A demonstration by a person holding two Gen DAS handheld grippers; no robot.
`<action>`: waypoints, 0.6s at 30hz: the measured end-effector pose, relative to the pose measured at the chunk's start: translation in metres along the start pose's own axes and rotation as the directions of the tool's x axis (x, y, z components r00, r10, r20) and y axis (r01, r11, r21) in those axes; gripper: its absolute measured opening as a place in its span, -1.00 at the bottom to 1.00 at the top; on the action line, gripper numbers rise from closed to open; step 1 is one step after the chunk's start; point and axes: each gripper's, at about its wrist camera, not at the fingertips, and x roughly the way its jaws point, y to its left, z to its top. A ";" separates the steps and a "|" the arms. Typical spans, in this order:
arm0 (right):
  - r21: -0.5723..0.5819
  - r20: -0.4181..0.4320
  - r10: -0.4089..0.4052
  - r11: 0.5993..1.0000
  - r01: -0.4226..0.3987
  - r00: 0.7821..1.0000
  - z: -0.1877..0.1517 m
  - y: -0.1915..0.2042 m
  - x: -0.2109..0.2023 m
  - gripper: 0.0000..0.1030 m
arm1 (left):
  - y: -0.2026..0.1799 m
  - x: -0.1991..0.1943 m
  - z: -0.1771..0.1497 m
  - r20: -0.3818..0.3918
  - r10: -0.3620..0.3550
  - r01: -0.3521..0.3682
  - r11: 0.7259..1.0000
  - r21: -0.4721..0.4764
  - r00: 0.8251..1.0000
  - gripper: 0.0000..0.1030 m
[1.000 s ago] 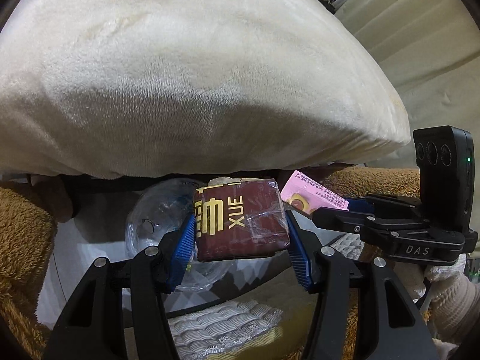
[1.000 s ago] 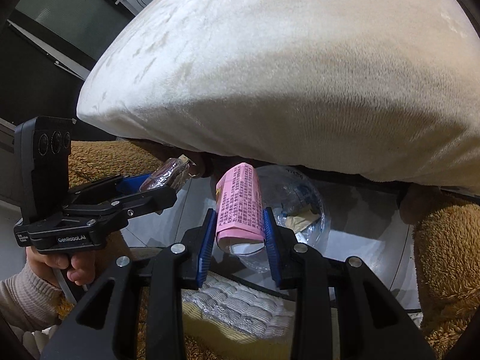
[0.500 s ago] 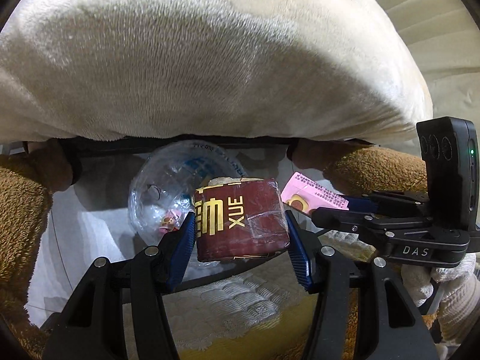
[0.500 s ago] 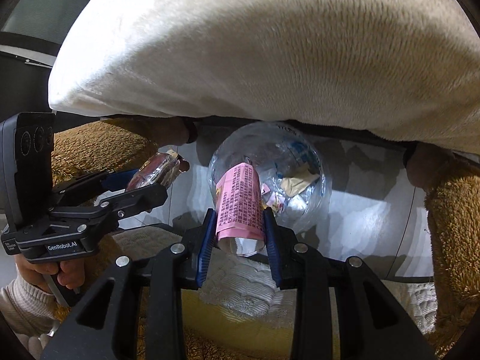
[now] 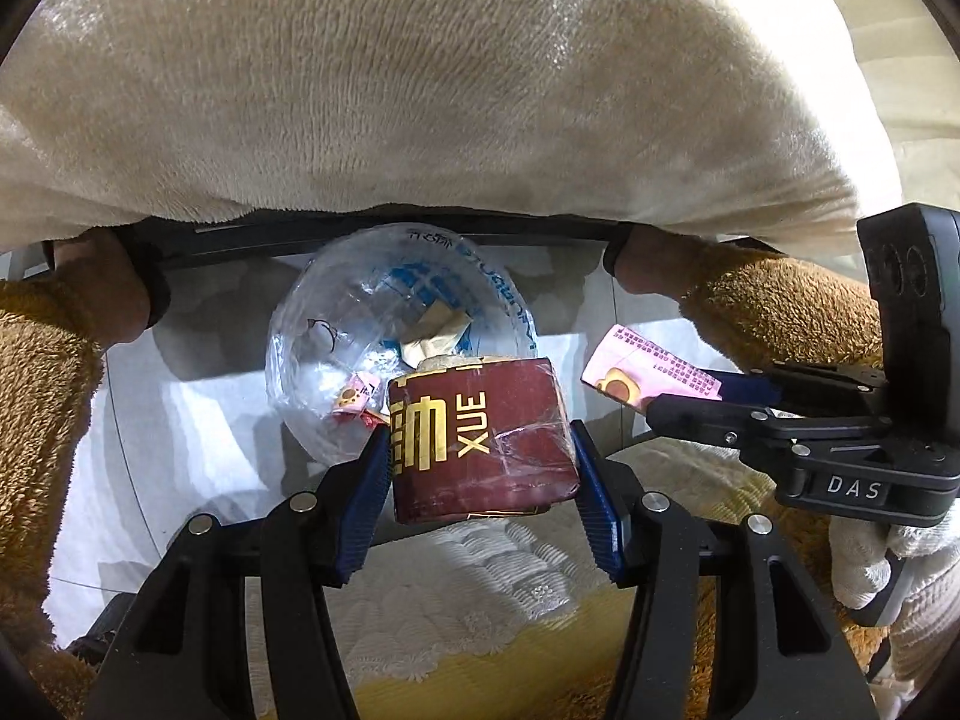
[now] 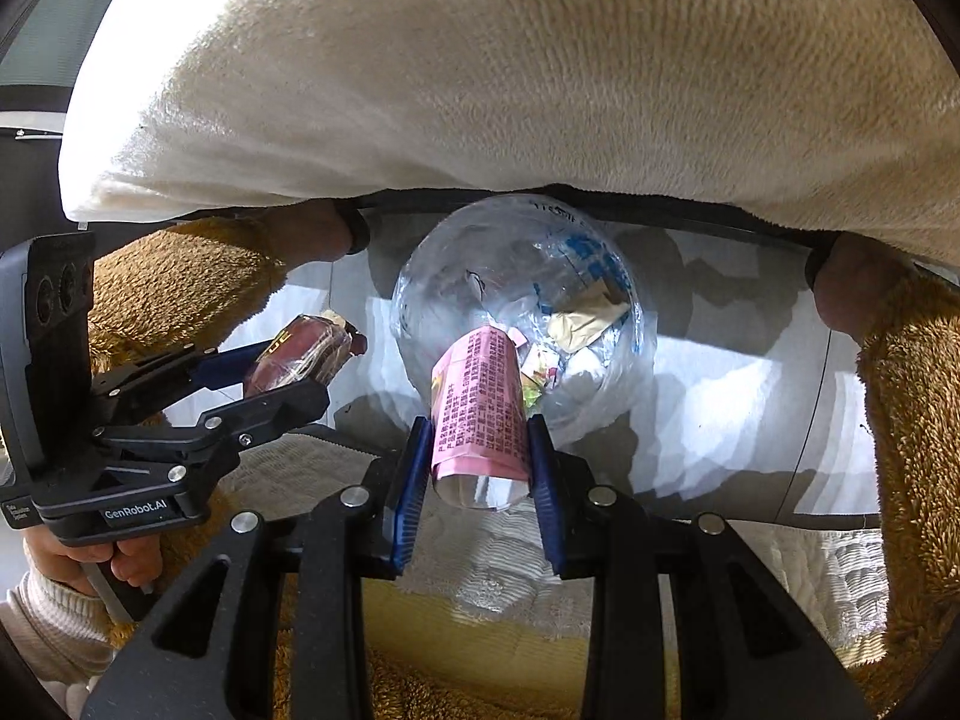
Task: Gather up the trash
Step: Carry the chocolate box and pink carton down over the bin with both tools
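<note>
My left gripper is shut on a dark red packet with gold lettering, held just above and in front of a bin lined with a clear plastic bag. The bag holds scraps of paper and wrappers. My right gripper is shut on a pink wrapper printed with small text, over the same bin. In the left wrist view the pink wrapper shows at the right in the other gripper. In the right wrist view the red packet shows at the left in the left gripper.
A large cream plush cushion overhangs the bin from behind. Brown fuzzy fabric flanks both sides. A white quilted pad with a yellow edge lies below the grippers. The floor around the bin is pale tile. A hand holds the left gripper.
Both grippers have dropped and tipped further down, so the lined bin has come into fuller view beneath the packet and the wrapper. Both grips are unchanged.
</note>
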 end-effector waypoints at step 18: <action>0.017 -0.003 0.008 1.000 -0.008 1.000 0.002 -0.002 0.001 -0.31 | 0.000 0.002 0.000 -0.016 0.031 -0.031 1.000 -0.004 0.999 0.10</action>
